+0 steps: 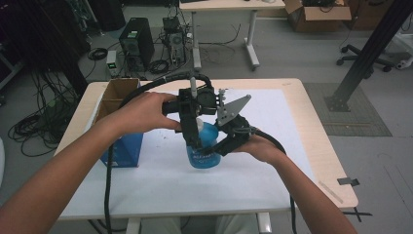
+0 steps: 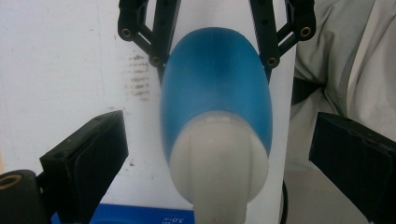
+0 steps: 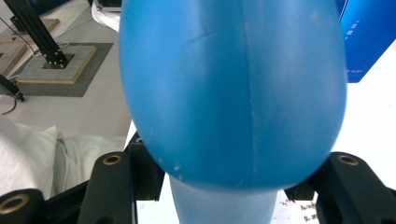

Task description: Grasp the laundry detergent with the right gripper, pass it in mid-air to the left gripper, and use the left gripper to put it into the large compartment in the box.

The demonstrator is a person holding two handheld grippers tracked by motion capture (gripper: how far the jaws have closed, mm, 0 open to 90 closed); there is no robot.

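Table [image 1: 292, 161] with white sheet; blue box [image 1: 124, 148] at its left edge. Blue bottle [image 1: 203, 146] stands upright mid-table, long axis vertical, white cap [image 2: 218, 161] pointing up. Right gripper [image 1: 221, 144] clamped on the bottle's body from the side. Left gripper [image 1: 192, 134] above, pointing down, jaws wide open either side of the cap, not touching.

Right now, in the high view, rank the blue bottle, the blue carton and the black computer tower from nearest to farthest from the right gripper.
1. Blue bottle: clamped in the right gripper, table centre.
2. Blue carton: to the left, at the table's left edge.
3. Black computer tower: on the floor beyond the table, upper left.
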